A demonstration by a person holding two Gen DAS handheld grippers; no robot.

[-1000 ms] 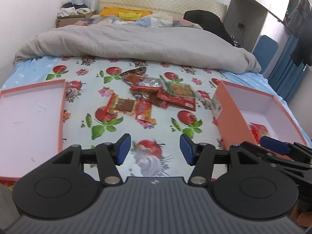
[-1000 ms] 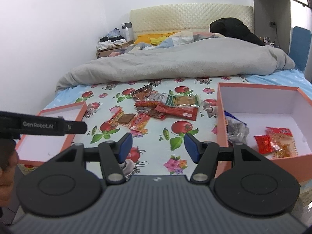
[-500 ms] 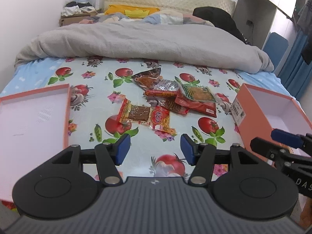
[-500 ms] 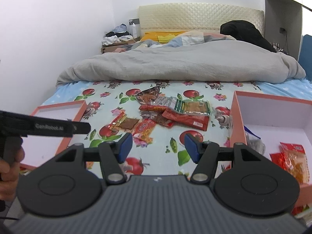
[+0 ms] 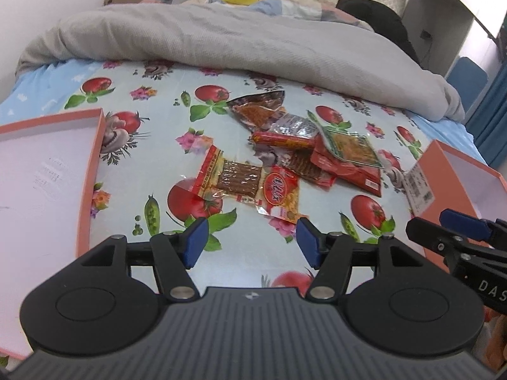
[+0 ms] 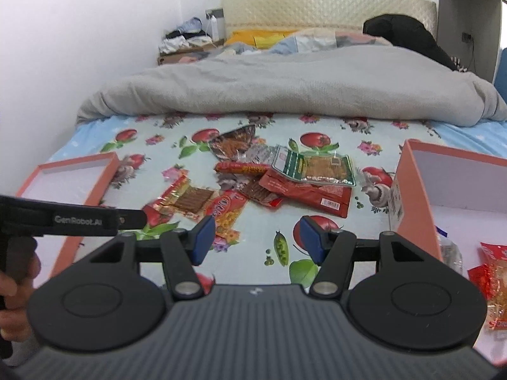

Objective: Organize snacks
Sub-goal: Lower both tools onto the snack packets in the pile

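Bedsheet (image 5: pixel 164 145) printed with tomatoes carries the snack pile (image 5: pixel 304 158), now closer to both grippers than a second ago. The left gripper (image 5: pixel 250 240) has just been opening, empty; the right gripper (image 6: pixel 255 239) stands open, empty. Right box (image 6: pixel 415 190) holds packets; left box (image 5: pixel 92 164) is bare.

Snack packets (image 5: pixel 285 161) on bedsheet (image 5: pixel 158 120), between lid (image 5: pixel 44 171) and box (image 6: pixel 450 183)
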